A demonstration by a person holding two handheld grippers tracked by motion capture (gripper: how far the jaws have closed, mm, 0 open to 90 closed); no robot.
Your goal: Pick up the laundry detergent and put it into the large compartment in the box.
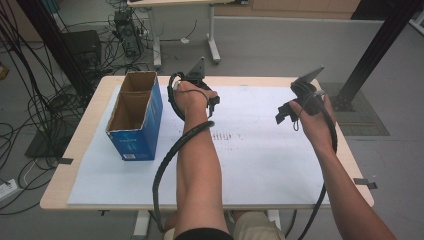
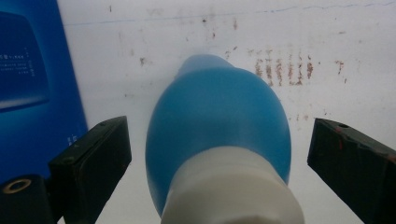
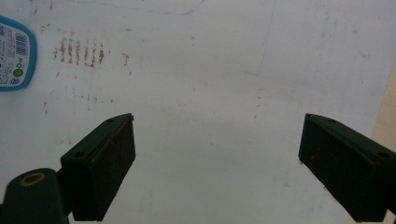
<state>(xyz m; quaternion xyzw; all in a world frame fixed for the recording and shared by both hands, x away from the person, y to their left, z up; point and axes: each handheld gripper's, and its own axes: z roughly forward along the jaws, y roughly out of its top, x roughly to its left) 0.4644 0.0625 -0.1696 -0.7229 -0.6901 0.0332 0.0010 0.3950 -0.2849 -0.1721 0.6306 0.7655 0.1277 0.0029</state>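
The left tool (image 2: 219, 154) has its jaws spread wide around a blue bottle (image 2: 219, 121) with a white cap, without touching it, just right of the blue carton (image 1: 136, 112) on the table (image 1: 280, 170). The right tool (image 3: 217, 163) hangs released over bare white surface at the right.

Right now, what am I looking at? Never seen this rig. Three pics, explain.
There is no robot here: a person stands at a table covered by a white sheet and holds a handheld two-jaw gripper in each hand. The high view comes from a fixed camera looking down on the table. There the left gripper and the right gripper hover over the sheet, with an open blue cardboard box at the left. The other two pictures come from cameras riding on the grippers. In the left gripper view a blue bottle with a white cap sits between the open jaws, apparently not clamped. In the right gripper view the jaws are open and hold nothing.
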